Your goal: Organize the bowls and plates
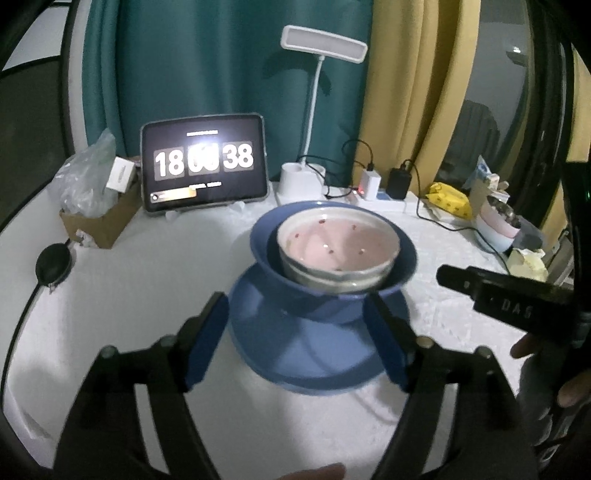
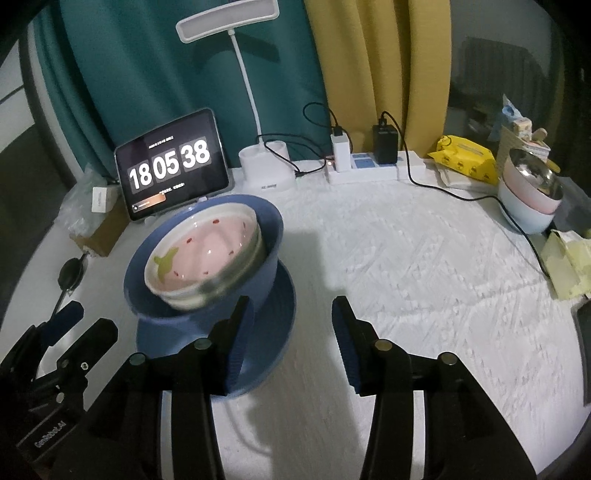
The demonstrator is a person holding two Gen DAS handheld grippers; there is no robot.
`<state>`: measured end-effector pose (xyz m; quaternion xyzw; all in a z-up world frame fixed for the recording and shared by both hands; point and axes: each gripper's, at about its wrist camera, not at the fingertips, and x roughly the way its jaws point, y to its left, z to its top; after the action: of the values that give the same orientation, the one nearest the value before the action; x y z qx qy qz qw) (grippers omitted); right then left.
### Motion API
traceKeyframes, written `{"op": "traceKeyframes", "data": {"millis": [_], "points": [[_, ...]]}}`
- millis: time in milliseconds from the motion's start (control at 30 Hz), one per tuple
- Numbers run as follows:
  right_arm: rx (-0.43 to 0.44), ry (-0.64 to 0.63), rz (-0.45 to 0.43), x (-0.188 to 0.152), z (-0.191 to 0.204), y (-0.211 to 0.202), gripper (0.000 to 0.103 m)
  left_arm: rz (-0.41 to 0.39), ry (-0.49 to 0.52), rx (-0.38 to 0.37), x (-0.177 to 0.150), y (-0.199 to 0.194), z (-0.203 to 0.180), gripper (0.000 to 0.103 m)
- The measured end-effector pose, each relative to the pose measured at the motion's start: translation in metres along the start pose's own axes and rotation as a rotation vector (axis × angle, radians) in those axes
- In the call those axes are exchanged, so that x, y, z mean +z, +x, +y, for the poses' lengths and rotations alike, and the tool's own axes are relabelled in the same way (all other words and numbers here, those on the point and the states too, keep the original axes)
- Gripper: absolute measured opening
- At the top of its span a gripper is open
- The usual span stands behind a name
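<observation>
Stack at table centre-left; both grippers spread, empty.

Pink bowl (image 2: 205, 254) nested in blue bowl (image 2: 258, 229), on blue plate (image 2: 275, 328), all on white table (image 2: 424, 266). Left gripper (image 1: 297, 341) fingers straddle the stack base, contact unclear. Right gripper (image 2: 293, 343) beside the plate. Behind: tablet clock (image 2: 171, 162), lamp (image 2: 229, 22), power strip (image 2: 373, 168). Far right: second bowl stack (image 2: 528, 199), yellow pack (image 2: 467, 158).

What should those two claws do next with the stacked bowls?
Probably back both away. The pink bowl already sits in the blue bowl on the blue plate, and the left gripper and right gripper are open, holding nothing.
</observation>
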<state>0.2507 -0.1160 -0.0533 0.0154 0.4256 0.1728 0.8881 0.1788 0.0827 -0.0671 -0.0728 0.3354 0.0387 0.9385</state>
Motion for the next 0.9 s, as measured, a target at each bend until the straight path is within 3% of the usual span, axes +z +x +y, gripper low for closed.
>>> {"op": "traceKeyframes", "data": {"millis": [367, 800, 900], "points": [[0.001, 0.006, -0.025, -0.027, -0.013, -0.028, 0.047, -0.068, 0.000, -0.011, -0.020, -0.033, -0.018, 0.080], [-0.043, -0.005, -0.121, -0.049, -0.027, -0.078, 0.047, -0.129, 0.039, -0.038, -0.031, -0.070, -0.039, 0.081], [-0.065, -0.013, -0.155, -0.051, -0.028, -0.094, 0.047, -0.153, 0.058, -0.019, -0.032, -0.079, -0.045, 0.094]]}}
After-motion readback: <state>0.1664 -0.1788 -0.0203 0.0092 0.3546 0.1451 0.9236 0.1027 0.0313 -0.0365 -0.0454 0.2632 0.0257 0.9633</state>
